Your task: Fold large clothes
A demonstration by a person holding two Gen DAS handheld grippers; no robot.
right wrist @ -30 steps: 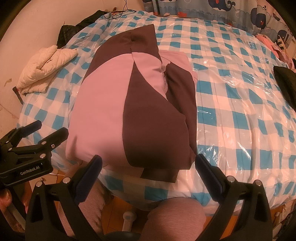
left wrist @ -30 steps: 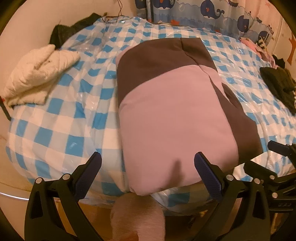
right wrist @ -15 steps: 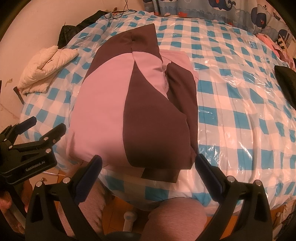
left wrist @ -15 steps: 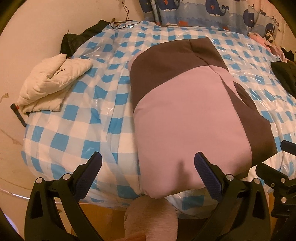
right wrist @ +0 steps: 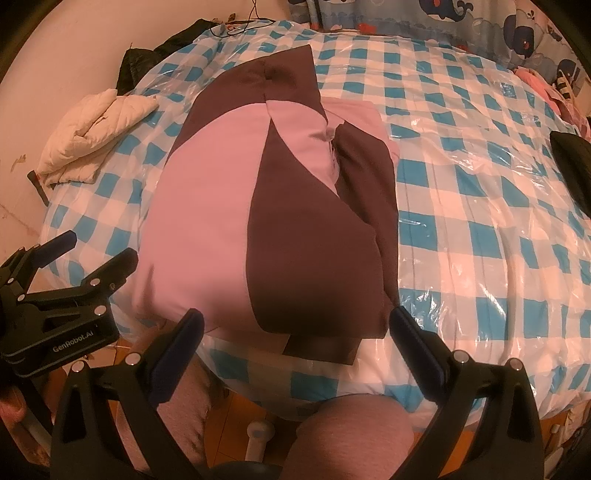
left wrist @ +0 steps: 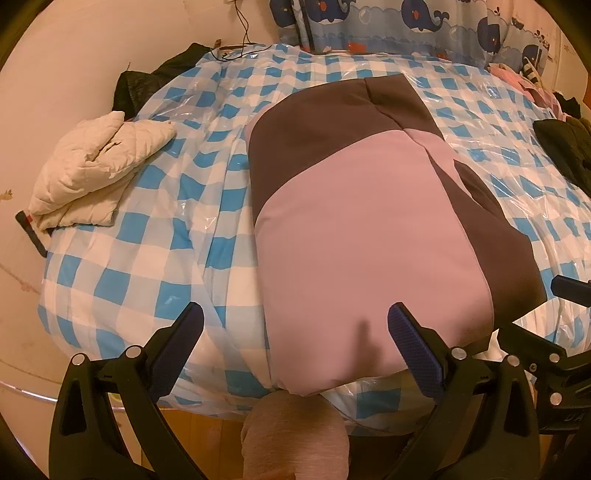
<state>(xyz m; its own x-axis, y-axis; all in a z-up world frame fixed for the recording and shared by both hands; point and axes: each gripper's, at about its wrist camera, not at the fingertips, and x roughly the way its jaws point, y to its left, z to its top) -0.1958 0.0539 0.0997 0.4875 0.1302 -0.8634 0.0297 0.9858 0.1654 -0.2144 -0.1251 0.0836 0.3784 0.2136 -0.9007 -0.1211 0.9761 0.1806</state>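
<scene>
A folded pink and dark brown garment (left wrist: pixel 362 229) (right wrist: pixel 266 221) lies on the blue-and-white checked bed (left wrist: pixel 147 229) (right wrist: pixel 480 206), reaching its near edge. My left gripper (left wrist: pixel 295 332) is open just in front of the garment's near left corner, holding nothing. It also shows at the left in the right wrist view (right wrist: pixel 88 254). My right gripper (right wrist: pixel 295 332) is open over the garment's near edge, with nothing between its fingers. Part of it appears at the right edge of the left wrist view (left wrist: pixel 546 314).
A cream quilted jacket (left wrist: pixel 96 170) (right wrist: pixel 96 133) lies at the bed's left edge. Dark clothes (left wrist: pixel 565 144) sit at the right and a black item (left wrist: pixel 155 81) at the back left. A whale-print curtain (left wrist: pixel 406 26) hangs behind. The person's knees (right wrist: pixel 351 432) are below the bed edge.
Both grippers have drawn back slightly from the garment. The left view shifted, so the garment sits more to the right in it. The garment itself lies as before.
</scene>
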